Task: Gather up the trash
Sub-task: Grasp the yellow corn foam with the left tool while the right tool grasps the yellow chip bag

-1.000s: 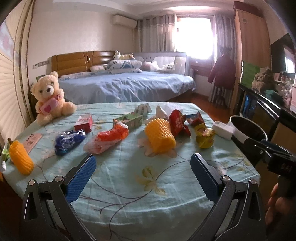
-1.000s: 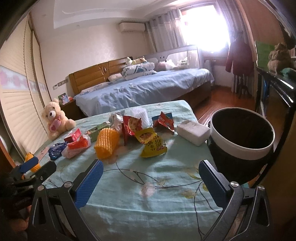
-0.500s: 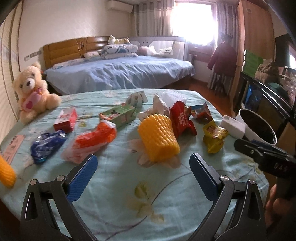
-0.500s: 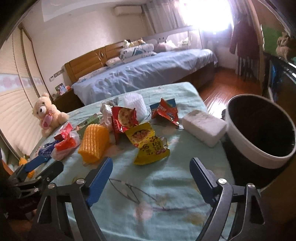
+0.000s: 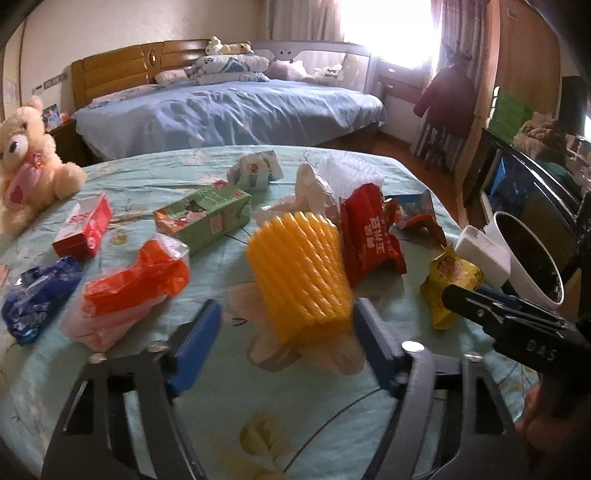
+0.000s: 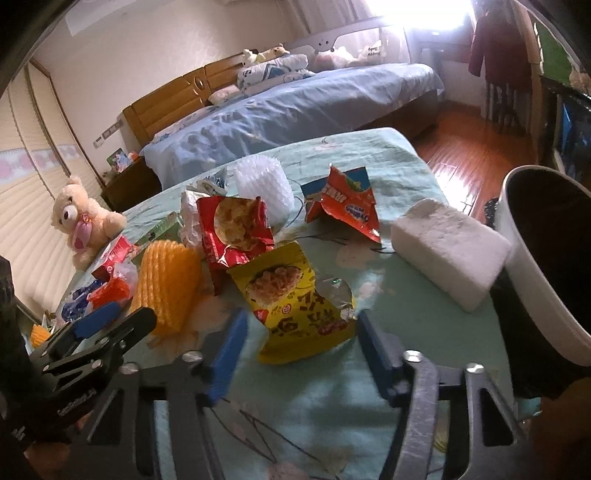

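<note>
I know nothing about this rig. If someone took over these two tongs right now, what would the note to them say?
Left tongs: closing around the yellow foam net, not yet gripping it.
Right tongs: closing around the yellow snack bag, not yet gripping it.
Bin: at the table's right edge.
Done: nothing visibly binned.
Left: all the wrappers, cartons and foam on the tablecloth.

A bed (image 5: 229, 110) with blue cover and wooden headboard (image 5: 140, 62) is seen behind; strong daylight is given by the window (image 5: 388, 29).
</note>
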